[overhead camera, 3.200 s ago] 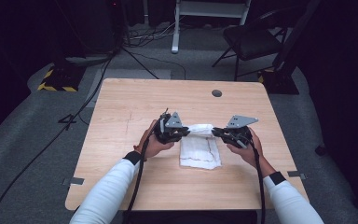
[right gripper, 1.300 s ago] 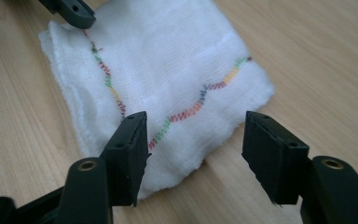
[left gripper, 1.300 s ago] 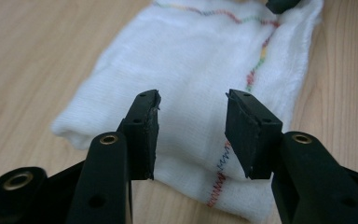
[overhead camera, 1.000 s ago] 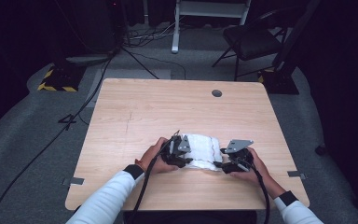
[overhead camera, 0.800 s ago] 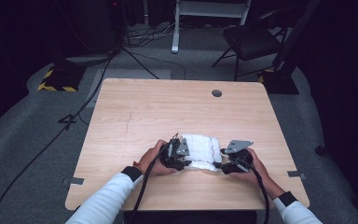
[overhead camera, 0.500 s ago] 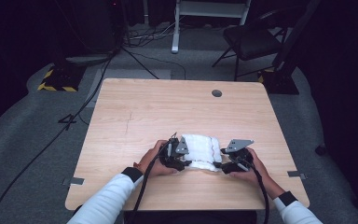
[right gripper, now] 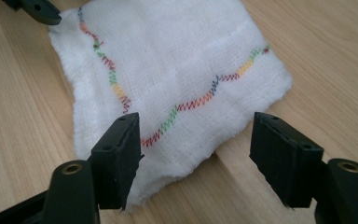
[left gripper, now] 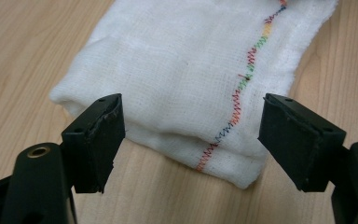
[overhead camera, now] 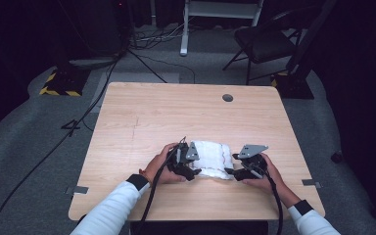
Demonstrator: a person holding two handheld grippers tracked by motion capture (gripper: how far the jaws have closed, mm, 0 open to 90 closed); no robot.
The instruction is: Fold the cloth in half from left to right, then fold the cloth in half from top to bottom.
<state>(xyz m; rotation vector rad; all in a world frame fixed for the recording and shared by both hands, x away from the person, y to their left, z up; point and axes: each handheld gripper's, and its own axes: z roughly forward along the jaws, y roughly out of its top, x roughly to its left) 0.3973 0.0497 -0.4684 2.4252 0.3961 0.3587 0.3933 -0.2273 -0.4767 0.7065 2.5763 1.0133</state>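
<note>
Presently, findings by item:
Left gripper [left gripper: 191,140]: jaws have just been opening and stand wide; pads clear of the fabric, nothing held.
Right gripper [right gripper: 196,156]: jaws spread wide, straddling the near hem without pressing on it; nothing held.
Folded cloth [overhead camera: 211,159]: white gauze with a multicoloured zigzag seam [left gripper: 240,91], lying flat on the table [overhead camera: 176,112] between both grippers, near the person's edge.
Step in hand, as judged: release after a fold.
Recommended practice: draw each gripper straight back and level, pads apart, so no layer drags open.
Risk: the lower jaw snagging the loose hem [right gripper: 177,172] and lifting it.
</note>
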